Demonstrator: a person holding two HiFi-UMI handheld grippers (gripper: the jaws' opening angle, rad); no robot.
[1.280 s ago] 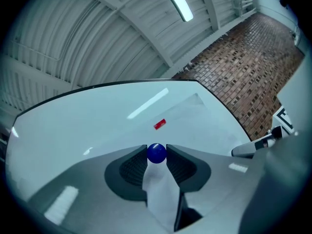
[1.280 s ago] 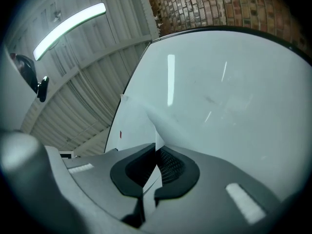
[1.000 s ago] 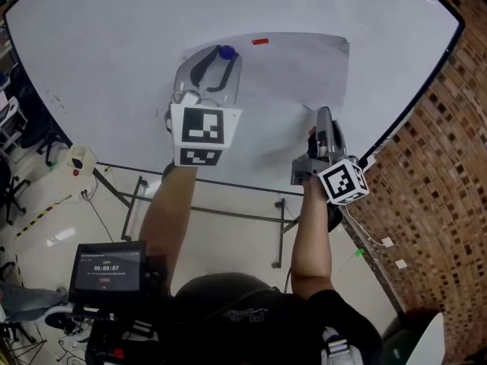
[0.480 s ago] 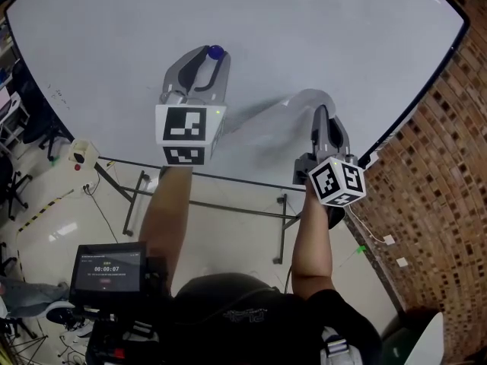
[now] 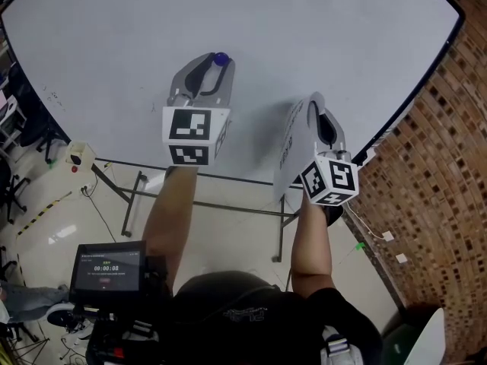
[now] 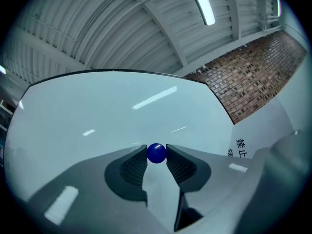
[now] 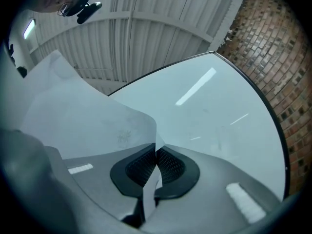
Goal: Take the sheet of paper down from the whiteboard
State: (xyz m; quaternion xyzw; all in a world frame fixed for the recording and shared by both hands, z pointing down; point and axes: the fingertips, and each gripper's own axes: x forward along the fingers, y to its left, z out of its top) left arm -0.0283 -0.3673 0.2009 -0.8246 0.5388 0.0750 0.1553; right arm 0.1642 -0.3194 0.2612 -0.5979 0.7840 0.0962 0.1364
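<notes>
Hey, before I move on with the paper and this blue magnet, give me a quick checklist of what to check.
1. Grip of the right hand-held gripper on the sheet of paper: ok, jaws shut on its edge.
2. Sheet off the whiteboard: ok, it hangs curled beside that gripper.
3. Grip of the left hand-held gripper on the blue magnet: ok, pinched at the jaw tips.
4. Other magnets on the sheet: cannot tell, part of it faces away.
5. Place to set the sheet down: cannot tell, none shown.
</notes>
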